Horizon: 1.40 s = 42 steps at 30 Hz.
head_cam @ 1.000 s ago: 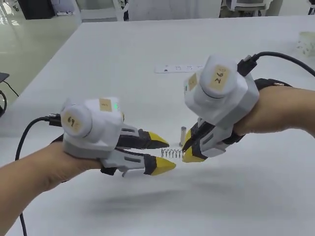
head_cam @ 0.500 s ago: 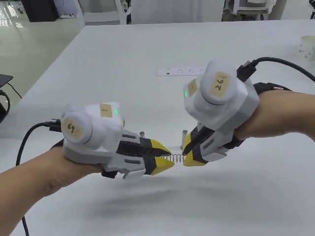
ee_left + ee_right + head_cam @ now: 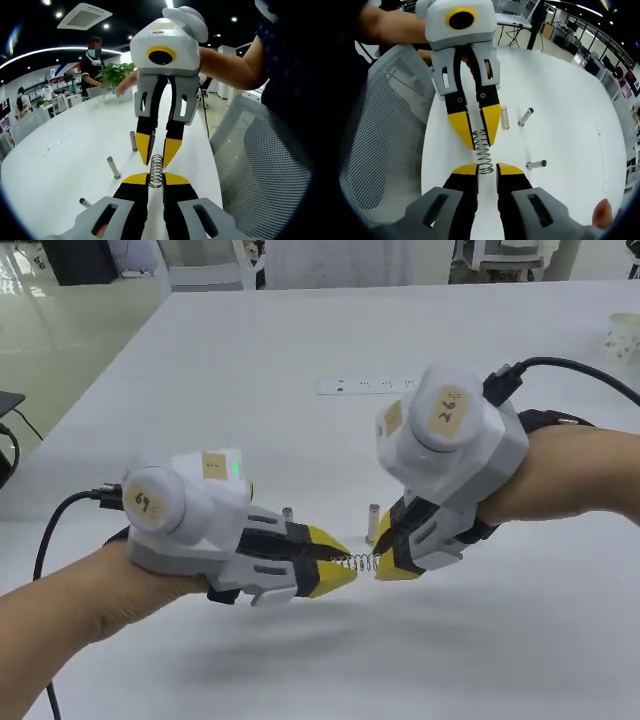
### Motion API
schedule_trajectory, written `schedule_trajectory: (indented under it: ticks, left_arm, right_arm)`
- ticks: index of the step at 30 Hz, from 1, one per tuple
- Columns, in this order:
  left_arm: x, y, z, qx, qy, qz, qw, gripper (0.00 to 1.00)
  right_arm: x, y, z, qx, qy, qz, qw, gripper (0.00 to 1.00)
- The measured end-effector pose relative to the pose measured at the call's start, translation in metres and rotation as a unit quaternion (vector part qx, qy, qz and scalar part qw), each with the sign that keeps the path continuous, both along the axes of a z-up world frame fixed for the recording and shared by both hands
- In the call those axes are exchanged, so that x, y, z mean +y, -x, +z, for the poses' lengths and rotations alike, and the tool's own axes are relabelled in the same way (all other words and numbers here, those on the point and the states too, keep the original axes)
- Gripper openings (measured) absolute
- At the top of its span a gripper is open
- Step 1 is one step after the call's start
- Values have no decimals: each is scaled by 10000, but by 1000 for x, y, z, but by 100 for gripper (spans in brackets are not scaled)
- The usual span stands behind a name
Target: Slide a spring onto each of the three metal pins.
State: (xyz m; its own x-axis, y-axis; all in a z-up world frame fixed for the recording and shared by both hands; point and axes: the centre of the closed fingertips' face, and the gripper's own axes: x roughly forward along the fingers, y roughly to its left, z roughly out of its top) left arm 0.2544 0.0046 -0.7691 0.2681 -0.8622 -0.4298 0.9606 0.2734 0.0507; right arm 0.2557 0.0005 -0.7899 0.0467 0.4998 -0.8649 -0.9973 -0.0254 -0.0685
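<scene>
while both grippers share one spring (image 3: 361, 562) above the table (image 3: 250, 390), the spring spans the gap between them and sits clear of the surface. the left gripper (image 3: 336, 568) has its jaws pressed onto one end of the spring. the right gripper (image 3: 388, 558) pinches the opposite end. no pin is inside this spring.

hazards from this state:
- stretch or kink. cause: the two grippers pull apart or twist against each other while both are clamped on a soft coil.
- drop. cause: one gripper releases before the other's grip is secure. the spring would likely fall and roll off across the table.
- blocked bore. cause: a jaw covers the open end of the spring, so a pin could not enter. a regrip on the coil's side may be needed.

positions relative to the spring: one upright pin (image 3: 373, 522) stands just behind the spring. in the left gripper view a second pin (image 3: 85, 202) stands off to one side of it.

limits of observation:
- the base of the pin behind the spring is hidden by the right gripper.
- a coiled item (image 3: 133, 141) stands near the spring. it cannot be told whether it is a loose coil or one already seated on a pin.
- how deep each pair of jaws bites cannot be read.
</scene>
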Motion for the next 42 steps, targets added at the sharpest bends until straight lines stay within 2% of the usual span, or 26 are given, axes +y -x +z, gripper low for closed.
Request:
schedule_trajectory:
  ticks: [11,17,26,42]
  left_arm:
    - [-5,4,11,-39,185,-54,9998,2]
    - [-6,5,15,-6,295,-34,9996,2]
    - [-4,4,11,-13,231,13,9997,2]
    - [-3,4,1,-25,38,-24,10000,2]
  right_arm:
    - [0,3,-6,89,13,-2,10000,12]
    - [-1,2,-6,99,6,-7,10000,11]
    - [1,3,-2,42,-94,65,9999,9]
    - [11,9,20,-67,-208,211,9995,9]
